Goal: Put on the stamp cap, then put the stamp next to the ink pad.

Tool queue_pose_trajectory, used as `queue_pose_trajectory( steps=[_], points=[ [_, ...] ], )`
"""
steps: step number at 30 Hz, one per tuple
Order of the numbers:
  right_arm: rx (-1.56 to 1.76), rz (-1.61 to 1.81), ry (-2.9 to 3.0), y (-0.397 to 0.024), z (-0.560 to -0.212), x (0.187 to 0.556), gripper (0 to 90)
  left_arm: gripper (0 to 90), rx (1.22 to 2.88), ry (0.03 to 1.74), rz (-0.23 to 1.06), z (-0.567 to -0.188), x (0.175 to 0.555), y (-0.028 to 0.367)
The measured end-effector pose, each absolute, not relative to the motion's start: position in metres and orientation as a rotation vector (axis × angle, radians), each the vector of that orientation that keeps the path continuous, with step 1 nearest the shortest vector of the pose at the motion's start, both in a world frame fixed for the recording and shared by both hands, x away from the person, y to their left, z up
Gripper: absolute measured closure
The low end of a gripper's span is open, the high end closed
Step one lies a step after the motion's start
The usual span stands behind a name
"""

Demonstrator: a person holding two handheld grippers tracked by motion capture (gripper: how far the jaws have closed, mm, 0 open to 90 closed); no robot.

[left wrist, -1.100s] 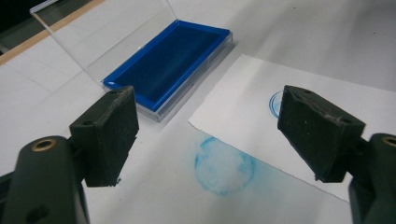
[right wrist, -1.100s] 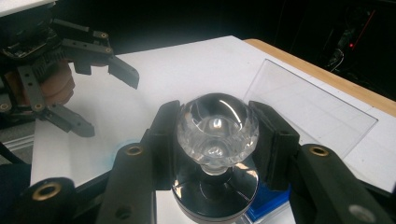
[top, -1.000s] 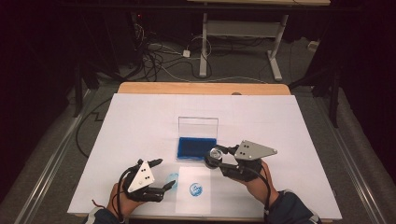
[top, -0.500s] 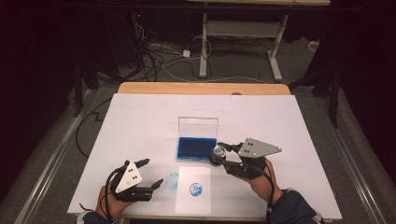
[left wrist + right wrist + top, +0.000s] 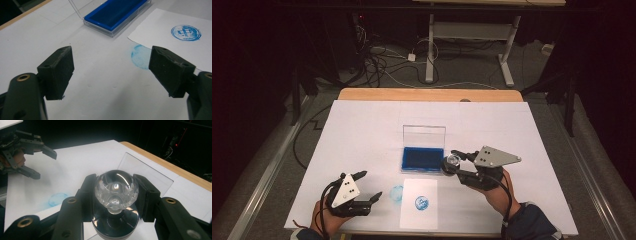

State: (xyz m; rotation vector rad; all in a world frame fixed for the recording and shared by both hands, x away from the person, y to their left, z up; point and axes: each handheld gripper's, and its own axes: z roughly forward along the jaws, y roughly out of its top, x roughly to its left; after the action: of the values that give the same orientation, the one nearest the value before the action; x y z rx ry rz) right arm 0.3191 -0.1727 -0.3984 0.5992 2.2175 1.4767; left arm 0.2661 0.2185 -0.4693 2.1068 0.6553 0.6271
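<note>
One clear blue imprint (image 5: 421, 202) already sits on the paper sheet (image 5: 419, 216), with a stray smudge (image 5: 396, 192) left of it. Right gripper (image 5: 451, 163) clamps the crystal-handled stamp (image 5: 116, 188) near the open ink pad (image 5: 422, 159); left gripper (image 5: 367, 186) stands open, empty. Re-inking seems next

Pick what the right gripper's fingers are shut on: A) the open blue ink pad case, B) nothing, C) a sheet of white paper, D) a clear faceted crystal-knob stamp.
D: the right gripper clamps the clear faceted crystal-knob stamp between its black fingers, as its own view shows.
</note>
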Motion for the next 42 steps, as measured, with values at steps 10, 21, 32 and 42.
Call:
queue_pose_trajectory(
  steps=[10,21,32,42],
  points=[
    [0.632,1.434,2.224,-0.177,-0.404,0.33,57.0,19.5,2.12,0.66,0.616,-0.473,0.264,0.222],
    [0.685,1.387,2.223,-0.182,-0.413,0.348,57.0,19.4,2.129,0.666,0.604,-0.474,0.264,0.221],
    [0.708,1.359,2.238,-0.183,-0.418,0.355,57.0,19.5,2.132,0.653,0.61,-0.474,0.265,0.221],
    [0.741,1.315,2.286,-0.179,-0.428,0.368,56.9,19.4,2.132,0.658,0.61,-0.474,0.263,0.221]
  ],
)
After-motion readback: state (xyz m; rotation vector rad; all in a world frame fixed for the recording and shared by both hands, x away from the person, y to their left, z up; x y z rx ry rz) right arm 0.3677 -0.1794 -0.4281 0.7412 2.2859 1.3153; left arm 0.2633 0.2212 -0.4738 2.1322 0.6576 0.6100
